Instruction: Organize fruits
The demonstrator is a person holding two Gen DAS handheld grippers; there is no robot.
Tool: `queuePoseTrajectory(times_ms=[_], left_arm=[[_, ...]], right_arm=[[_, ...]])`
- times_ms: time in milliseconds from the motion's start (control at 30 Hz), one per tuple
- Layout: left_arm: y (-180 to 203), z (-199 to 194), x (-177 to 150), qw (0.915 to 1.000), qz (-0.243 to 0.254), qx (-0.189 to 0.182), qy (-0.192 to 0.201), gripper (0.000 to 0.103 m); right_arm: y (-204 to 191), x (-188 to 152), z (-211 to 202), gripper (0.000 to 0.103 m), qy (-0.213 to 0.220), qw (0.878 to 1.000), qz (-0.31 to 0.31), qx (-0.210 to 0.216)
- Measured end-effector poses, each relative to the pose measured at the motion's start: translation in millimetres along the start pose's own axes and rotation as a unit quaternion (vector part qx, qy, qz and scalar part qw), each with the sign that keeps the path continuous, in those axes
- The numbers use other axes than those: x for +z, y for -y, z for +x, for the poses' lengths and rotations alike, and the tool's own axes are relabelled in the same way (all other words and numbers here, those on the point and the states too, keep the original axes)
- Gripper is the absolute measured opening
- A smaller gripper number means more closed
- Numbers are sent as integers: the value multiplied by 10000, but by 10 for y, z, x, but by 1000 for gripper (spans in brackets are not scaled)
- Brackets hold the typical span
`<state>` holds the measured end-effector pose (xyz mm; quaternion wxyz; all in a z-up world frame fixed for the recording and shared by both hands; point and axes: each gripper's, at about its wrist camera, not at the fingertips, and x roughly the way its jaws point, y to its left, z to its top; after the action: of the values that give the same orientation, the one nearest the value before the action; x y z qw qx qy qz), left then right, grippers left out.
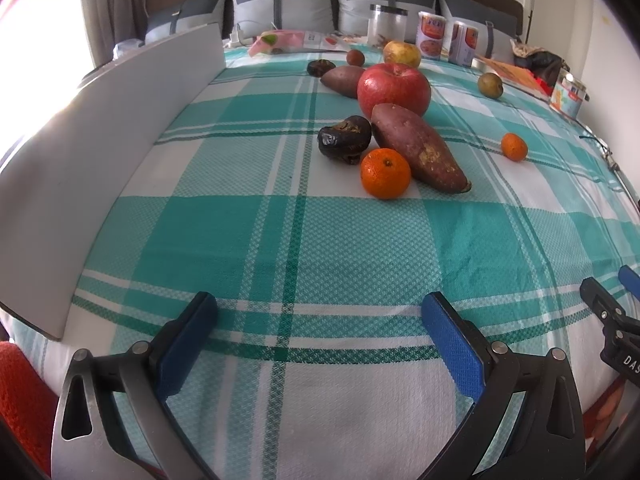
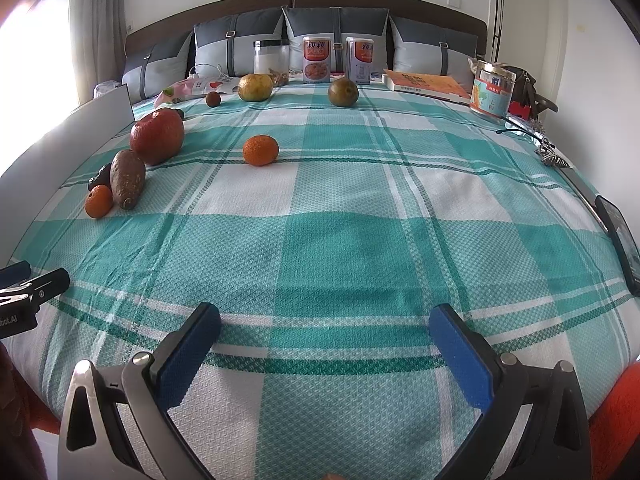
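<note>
Fruits: scattered on a bed under a teal-and-white plaid cloth (image 1: 280, 240). Main cluster, mid-left: red apple (image 1: 394, 88); sweet potato (image 1: 418, 148) lying against its front; orange (image 1: 385, 173) just beside the potato's near end; dark wrinkled fruit (image 1: 345, 139) touching the potato's left side. Behind the apple: second sweet potato (image 1: 342, 80), another dark fruit (image 1: 320, 67), small brown fruit (image 1: 355, 57), yellow-green fruit (image 1: 401, 54). Well apart to the right: second orange (image 2: 260, 150) and green-brown fruit (image 2: 343, 92).

Left gripper (image 1: 318, 340): jaws released, nothing between them, low over bare cloth short of the cluster. Right gripper (image 2: 325, 350): jaws likewise spread and empty, near the foot of the bed.

Step in hand, judged: approach for a first pick. Stray pieces look the sensible start; the right gripper has a clear line to the lone orange. Round fruit may roll on soft bedding, so close across the widest part. The potato leans on its neighbours; lifting it could disturb them.

Surface and room: soft, slightly rumpled. White board (image 1: 100, 152) along the left edge. Jar, two cans (image 2: 338, 60), book, tub at the head; grey pillows (image 2: 336, 28), dark headboard, white walls, bright window left.
</note>
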<state>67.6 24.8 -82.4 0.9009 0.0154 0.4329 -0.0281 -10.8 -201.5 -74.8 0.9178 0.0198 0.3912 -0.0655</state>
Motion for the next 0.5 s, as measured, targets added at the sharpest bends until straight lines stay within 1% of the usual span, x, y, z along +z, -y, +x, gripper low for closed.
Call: queuePoseTrajectory(times_ms=[500], left_arm=[[6, -6, -1, 9999, 98, -80, -47, 103]], right_arm=[[15, 2, -11, 103, -69, 10000, 21, 2]])
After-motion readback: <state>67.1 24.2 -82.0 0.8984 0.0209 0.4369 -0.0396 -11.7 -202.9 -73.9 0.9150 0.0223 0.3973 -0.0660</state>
